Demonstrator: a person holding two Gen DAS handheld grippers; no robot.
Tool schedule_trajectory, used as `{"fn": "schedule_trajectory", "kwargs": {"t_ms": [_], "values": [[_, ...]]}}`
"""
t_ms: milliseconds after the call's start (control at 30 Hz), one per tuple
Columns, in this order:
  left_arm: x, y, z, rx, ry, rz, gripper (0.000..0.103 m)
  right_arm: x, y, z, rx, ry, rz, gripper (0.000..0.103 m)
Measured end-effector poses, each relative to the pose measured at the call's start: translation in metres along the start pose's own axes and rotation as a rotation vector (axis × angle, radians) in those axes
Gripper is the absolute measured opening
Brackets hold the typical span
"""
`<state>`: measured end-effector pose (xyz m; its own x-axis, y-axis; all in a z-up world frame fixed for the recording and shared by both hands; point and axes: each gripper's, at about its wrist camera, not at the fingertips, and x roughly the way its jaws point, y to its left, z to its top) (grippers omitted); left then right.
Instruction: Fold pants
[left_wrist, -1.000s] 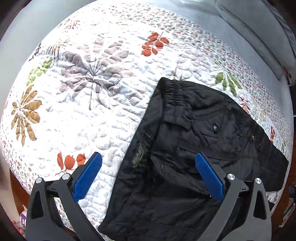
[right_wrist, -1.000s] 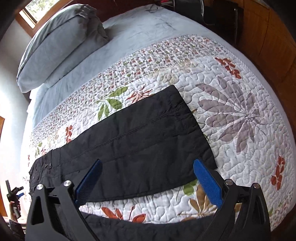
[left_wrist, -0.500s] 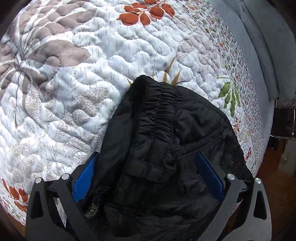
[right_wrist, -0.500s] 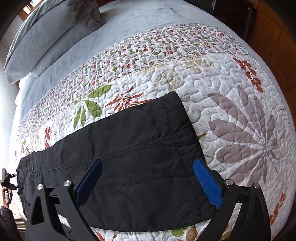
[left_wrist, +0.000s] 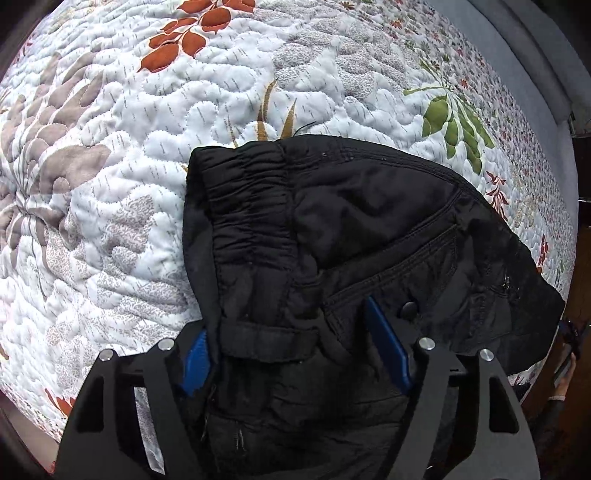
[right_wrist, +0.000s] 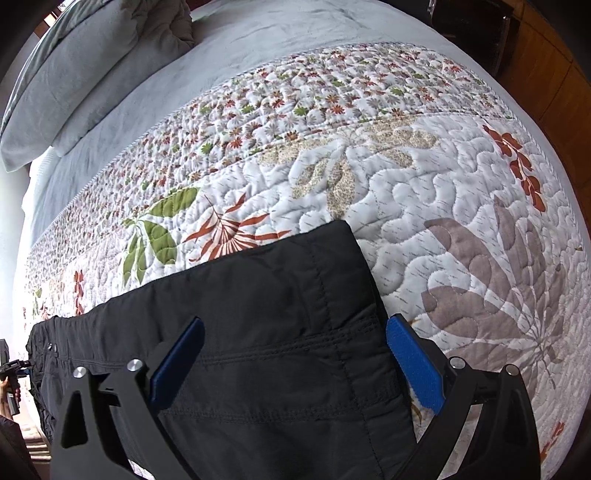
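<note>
The black, thin woven pants (left_wrist: 369, 229) lie on a bed covered with a white quilted bedspread printed with rust, green and taupe leaves (left_wrist: 147, 147). In the left wrist view the waist end fills the lower middle: a gathered elastic waistband (left_wrist: 251, 206) runs down the left edge of the garment, a stitched slanted pocket seam crosses the hip, and a small round dark snap (left_wrist: 409, 307) sits just beside the right pad. The cloth here is rumpled and bunched, with a folded flap hanging over the left pad.

The left hand-held gripper (left_wrist: 295, 350) is partly closed around this bunched waist fabric, its blue pads (left_wrist: 388, 347) pressing in on either side; whether the cloth is truly pinched cannot be told, as the left pad is mostly hidden by it.

In the right wrist view one leg stretches flat across the bedspread (right_wrist: 406, 184), smooth with rows of double stitching along its length and a straight hem (right_wrist: 351, 266) at the far right end. The waistband with its snap shows at the far left edge of that view. The right hand-held gripper (right_wrist: 295, 365) stands wide open just above the leg near the hem, its left blue pad over the fabric and its right one at the hem's edge, gripping nothing.

A grey pillow (right_wrist: 92, 66) and grey sheet (right_wrist: 258, 48) lie beyond the bedspread's small-flowered border.
</note>
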<state>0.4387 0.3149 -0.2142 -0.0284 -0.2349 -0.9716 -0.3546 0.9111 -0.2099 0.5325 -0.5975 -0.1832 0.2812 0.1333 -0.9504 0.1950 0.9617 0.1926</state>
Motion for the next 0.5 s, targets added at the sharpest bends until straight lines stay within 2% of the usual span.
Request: {"fn": "schedule_trajectory", "kwargs": {"t_ms": [67,167,200,267,333,367,433,500], "values": [[0.002,-0.002,0.004,0.000,0.005,0.011,0.072,0.008,0.006,0.005,-0.018,0.008,-0.048,0.094],[0.002,-0.002,0.007,-0.002,-0.003,0.026,0.062,0.019,0.015,0.011,-0.032,0.012,-0.141,0.082],[0.002,-0.002,0.009,-0.004,-0.007,0.029,0.057,0.023,0.017,0.013,-0.027,0.020,-0.161,0.081],[0.001,-0.001,0.012,0.000,-0.005,0.042,0.056,0.025,0.022,0.015,-0.038,0.019,-0.185,0.069],[-0.001,-0.001,0.016,0.010,-0.007,0.054,0.051,0.023,0.029,0.016,-0.063,0.003,-0.196,0.036],[0.000,-0.005,0.017,0.010,-0.012,0.052,0.048,0.019,0.033,0.016,-0.083,-0.014,-0.199,0.026],[-0.002,-0.013,0.018,0.017,-0.023,0.027,0.029,0.013,0.044,0.014,-0.128,-0.037,-0.217,0.018],[-0.005,-0.024,0.017,0.042,-0.043,0.033,0.025,0.007,0.056,0.012,-0.176,-0.063,-0.259,0.017]]}}
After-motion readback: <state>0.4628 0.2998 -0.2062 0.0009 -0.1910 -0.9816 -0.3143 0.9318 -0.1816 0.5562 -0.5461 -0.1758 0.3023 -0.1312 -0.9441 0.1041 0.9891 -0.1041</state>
